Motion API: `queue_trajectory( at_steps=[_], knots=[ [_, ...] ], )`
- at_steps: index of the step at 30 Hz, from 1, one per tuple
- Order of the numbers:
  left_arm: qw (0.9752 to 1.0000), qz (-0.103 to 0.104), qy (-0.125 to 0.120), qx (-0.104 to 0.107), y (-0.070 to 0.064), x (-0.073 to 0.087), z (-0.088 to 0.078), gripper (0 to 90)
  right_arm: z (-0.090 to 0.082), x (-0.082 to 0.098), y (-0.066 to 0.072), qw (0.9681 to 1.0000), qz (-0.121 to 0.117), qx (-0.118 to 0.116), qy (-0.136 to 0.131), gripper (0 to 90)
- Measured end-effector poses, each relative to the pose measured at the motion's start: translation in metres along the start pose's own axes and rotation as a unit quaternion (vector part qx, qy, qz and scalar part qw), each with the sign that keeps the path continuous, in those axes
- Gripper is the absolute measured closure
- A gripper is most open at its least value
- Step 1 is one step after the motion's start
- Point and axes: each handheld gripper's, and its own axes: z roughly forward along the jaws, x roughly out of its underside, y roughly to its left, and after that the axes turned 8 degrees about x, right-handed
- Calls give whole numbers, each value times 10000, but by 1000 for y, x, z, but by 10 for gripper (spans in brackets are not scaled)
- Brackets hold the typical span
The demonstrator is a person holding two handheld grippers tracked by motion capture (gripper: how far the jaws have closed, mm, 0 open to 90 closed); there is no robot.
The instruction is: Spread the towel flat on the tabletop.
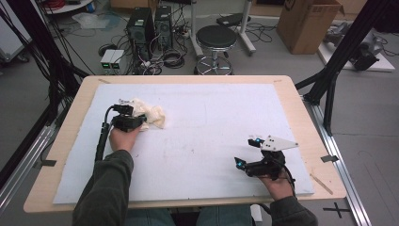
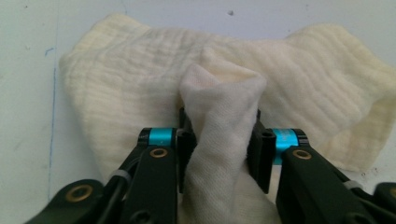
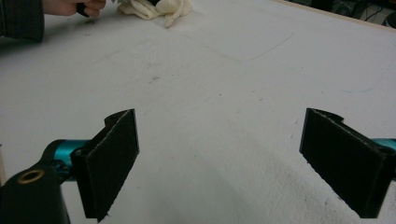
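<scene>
The left gripper (image 2: pixel 219 140) had its jaws pinched in on a raised fold of the cloth (image 2: pixel 140 84), and the fabric bunched up between the pads (image 2: pixel 187 140), squeezed into a ridge that stood above the fingertips. The rest of the cloth spread flat on the mat (image 2: pixel 28 93) beyond and to both sides of those fingers. In the high view the left gripper (image 1: pixel 134 118) sat right on the near edge of the crumpled cloth (image 1: pixel 153 114), with the hand (image 1: pixel 123 138) just behind it.

Over at the right gripper (image 3: pixel 219 158), the jaws gaped wide with nothing between them, just bare mat ahead of the pads; in the high view that gripper (image 1: pixel 248 151) rested well apart from the cloth, which lay far off beyond its fingertips.

So the step in hand looked like the grasp itself: a pinch taken on a fold, probably to lift or open the cloth out. The next move, by my read, called for a firm hold before any lift, since soft fabric can slide out of a pinch, and the right gripper would need to travel across to find a free edge.
</scene>
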Motion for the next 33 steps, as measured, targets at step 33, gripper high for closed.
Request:
queue_trajectory(
  at_steps=[33],
  knots=[
    [9895,622,-297,1272,-65,-11,-41,805,-5,0,3,9999,-111,29,-6,112]
  ],
)
